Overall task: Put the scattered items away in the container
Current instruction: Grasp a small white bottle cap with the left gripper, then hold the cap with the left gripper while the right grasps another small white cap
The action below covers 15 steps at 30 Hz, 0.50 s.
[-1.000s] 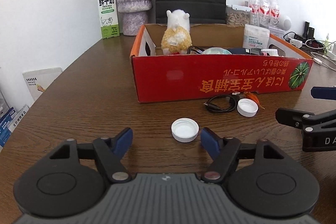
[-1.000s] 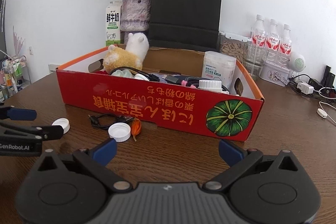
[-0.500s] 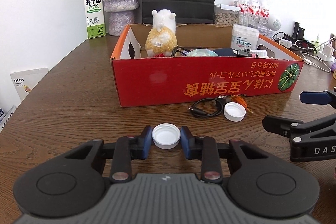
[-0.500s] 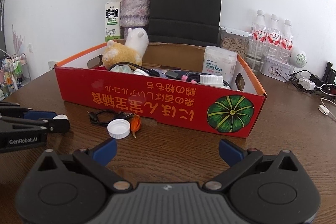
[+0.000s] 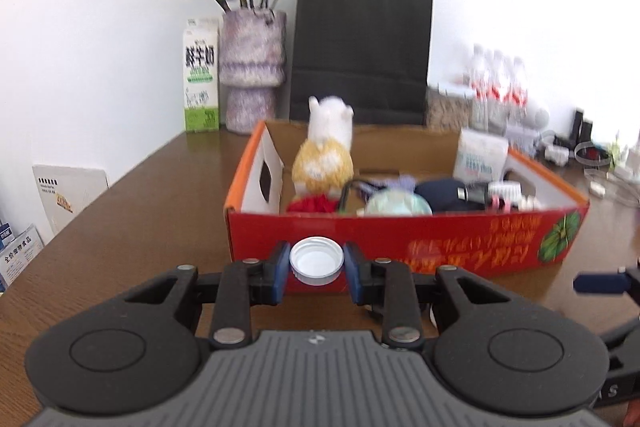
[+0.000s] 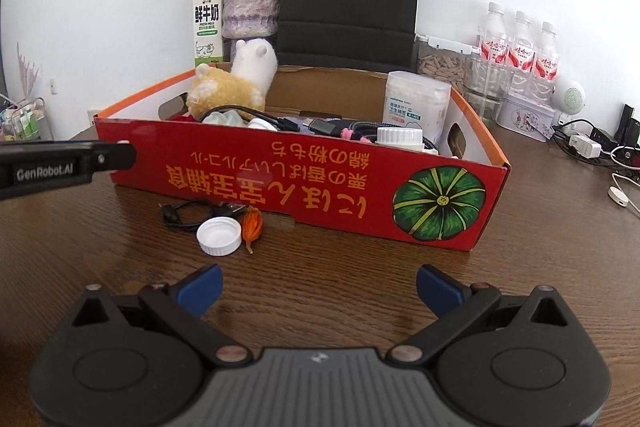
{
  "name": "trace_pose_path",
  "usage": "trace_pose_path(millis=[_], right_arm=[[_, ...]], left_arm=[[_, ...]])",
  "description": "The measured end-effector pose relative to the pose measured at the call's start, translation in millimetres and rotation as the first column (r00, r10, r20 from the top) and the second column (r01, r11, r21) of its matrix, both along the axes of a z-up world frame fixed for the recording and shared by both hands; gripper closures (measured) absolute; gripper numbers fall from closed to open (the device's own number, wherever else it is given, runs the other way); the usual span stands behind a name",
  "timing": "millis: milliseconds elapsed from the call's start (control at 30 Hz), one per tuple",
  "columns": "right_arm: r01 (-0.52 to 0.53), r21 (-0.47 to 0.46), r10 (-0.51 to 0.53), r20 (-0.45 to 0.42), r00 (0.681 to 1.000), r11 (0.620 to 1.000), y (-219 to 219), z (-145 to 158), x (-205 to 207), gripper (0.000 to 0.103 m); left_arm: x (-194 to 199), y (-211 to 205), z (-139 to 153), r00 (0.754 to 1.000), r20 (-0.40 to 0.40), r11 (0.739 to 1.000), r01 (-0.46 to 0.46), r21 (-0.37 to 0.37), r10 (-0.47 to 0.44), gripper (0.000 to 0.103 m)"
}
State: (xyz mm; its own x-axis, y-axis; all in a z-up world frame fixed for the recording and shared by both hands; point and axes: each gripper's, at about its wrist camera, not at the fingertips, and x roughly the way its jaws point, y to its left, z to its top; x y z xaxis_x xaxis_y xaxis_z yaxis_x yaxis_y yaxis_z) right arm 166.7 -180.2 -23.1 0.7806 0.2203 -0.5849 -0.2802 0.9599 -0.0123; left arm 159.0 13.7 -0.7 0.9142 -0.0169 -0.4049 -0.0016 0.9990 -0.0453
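Observation:
My left gripper (image 5: pixel 317 264) is shut on a white bottle cap (image 5: pixel 317 261), held off the table in front of the red cardboard box (image 5: pixel 400 231). The box holds a plush alpaca (image 5: pixel 325 163), cables and other small items. In the right wrist view the box (image 6: pixel 304 179) stands ahead, and a second white cap (image 6: pixel 219 236), a coiled black cable (image 6: pixel 192 213) and a small orange piece (image 6: pixel 253 224) lie on the table before it. My right gripper (image 6: pixel 318 285) hangs open above the table, nothing between its fingers. The left gripper's finger (image 6: pixel 64 167) shows at the left edge.
Behind the box stand a milk carton (image 5: pixel 201 75), a vase of dried flowers (image 5: pixel 252 67), a black paper bag (image 5: pixel 362 47) and water bottles (image 6: pixel 516 43). Chargers and cords (image 6: pixel 592 147) lie at the far right. Booklets (image 5: pixel 68 195) lean at the left table edge.
The left gripper closed on the white cap, then lifted it off the table and tilted up toward the box. The right gripper stayed put and open.

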Motion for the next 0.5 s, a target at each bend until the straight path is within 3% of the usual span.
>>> trace_pose_path(millis=[167,267,400,500], right_arm=[[0.003,0.041,-0.007,0.077,0.997,0.999,1,8,1,0.005],[0.020,0.070,-0.024,0.058,0.998,0.997,5,12,15,0.010],[0.019,0.131,-0.018,-0.005,1.000,0.991,9,10,31,0.039],[0.007,0.151,0.000,-0.043,0.999,0.989,16,5,40,0.053]], left_arm=[[-4,11,-1,1.000,0.022,0.999,0.005,-0.033,-0.005,0.073],[-6,12,-1,1.000,0.029,1.000,-0.008,-0.029,0.009,0.073],[-8,14,-3,1.000,0.016,0.999,-0.004,-0.044,0.005,0.073],[-7,13,-4,1.000,0.001,0.999,0.014,-0.049,-0.014,0.073]])
